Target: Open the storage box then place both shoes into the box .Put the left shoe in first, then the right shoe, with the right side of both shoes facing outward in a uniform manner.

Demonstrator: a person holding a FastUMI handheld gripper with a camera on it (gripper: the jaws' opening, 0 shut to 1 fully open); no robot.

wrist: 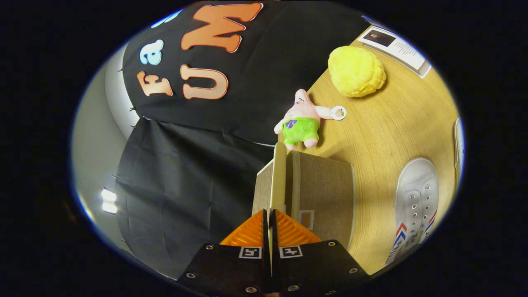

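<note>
Storage box: one beige fabric-covered storage box [326, 194] stands on the table just ahead of the fingers, reaching from them toward 12 and 1 o'clock; its side wall carries one small pale rectangular tab near the fingertips.
Lid: one thin beige lid panel [279, 177] is seen edge-on, running from the fingertips straight up toward 12 o'clock, apart from the box wall along its length.
Gripper: the one hand-held gripper [270, 216] has its two fingers drawn narrow, both pressing on the lower edge of the lid panel, which sits between them.
Shoes: one white canvas lace-up shoe [416, 202] with red and blue stripes on its side lies on the table at 3 o'clock of the box, well apart from it; a pale curved edge [458, 144] beyond it, toward 2 o'clock, is too cut off to identify.
Table: one light wooden table [383, 136] bears everything here.
Plush toys: one pink star-shaped plush toy in green shorts [303, 119] lies just beyond the box at 12 o'clock, with a round white tag at its arm.
Yellow item: one lumpy round yellow soft object [357, 71] sits at 1 o'clock of the plush toy, near it.
Paper: one white printed sheet [398, 47] lies at 1 o'clock beyond the yellow object.
</note>
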